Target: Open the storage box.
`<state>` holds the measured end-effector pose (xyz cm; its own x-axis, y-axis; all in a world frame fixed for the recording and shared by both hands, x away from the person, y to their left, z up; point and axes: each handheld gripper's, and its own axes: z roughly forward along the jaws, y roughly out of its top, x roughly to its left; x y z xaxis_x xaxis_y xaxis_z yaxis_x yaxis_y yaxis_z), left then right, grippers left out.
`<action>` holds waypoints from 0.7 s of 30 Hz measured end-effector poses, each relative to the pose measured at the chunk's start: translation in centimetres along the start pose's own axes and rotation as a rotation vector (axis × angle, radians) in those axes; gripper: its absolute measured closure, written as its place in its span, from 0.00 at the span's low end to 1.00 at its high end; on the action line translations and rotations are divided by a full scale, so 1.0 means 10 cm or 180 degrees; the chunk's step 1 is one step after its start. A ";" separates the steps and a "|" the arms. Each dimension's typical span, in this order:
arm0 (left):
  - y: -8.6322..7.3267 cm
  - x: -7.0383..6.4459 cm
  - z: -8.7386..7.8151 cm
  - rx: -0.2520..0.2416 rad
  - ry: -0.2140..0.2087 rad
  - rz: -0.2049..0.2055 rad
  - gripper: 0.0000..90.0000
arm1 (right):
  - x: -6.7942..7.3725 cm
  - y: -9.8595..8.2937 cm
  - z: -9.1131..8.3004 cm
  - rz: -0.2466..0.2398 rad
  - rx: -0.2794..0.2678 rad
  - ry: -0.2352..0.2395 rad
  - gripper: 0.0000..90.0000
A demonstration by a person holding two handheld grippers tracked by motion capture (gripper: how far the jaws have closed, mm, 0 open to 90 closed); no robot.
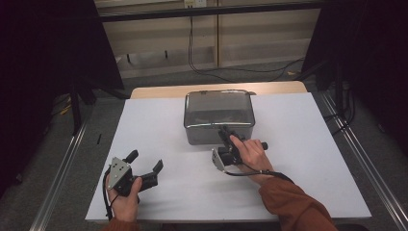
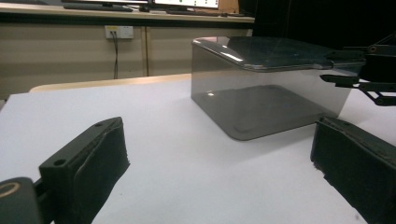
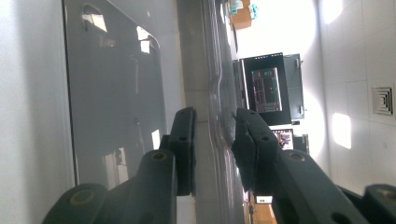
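A shiny metal box (image 1: pixel 219 117) with rounded corners sits at the centre of the matte white counter (image 1: pixel 144 130). The right gripper (image 1: pixel 226 137) has its jaws narrow around the box's front rim. The left gripper (image 1: pixel 144 166), at lower left, has its jaws wide.

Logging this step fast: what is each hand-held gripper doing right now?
Left hand-held gripper: open, holding nothing, resting on the table.
Right hand-held gripper: jaws astride the lid edge of the grey box; whether clamped cannot be told.

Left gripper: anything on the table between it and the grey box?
Nothing visible. The left gripper rests open near the table's front left, and only bare white table lies between its jaws and the grey box. The right gripper is already at the box's near rim, off to the side of that path.
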<state>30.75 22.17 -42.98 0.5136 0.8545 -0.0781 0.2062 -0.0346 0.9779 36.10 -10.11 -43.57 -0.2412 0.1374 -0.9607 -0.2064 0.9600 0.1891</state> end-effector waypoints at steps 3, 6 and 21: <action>0.01 0.00 0.01 0.0022 -0.0032 0.0040 0.04 | -0.01 0.00 -0.01 0.0023 -0.0007 -0.0011 0.84; 0.02 0.00 0.02 0.0035 -0.0073 0.0007 0.05 | -0.02 0.00 -0.01 0.0037 -0.0030 -0.0011 0.87; 0.06 0.00 0.07 0.0010 -0.0278 -0.0011 0.07 | -0.07 0.01 -0.02 0.0093 -0.0051 0.0038 0.88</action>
<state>31.45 21.80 -42.54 0.5834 0.8062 -0.0982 0.2106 -0.0333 0.9770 36.03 -10.19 -42.86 -0.2588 0.1624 -0.9522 -0.2142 0.9516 0.2205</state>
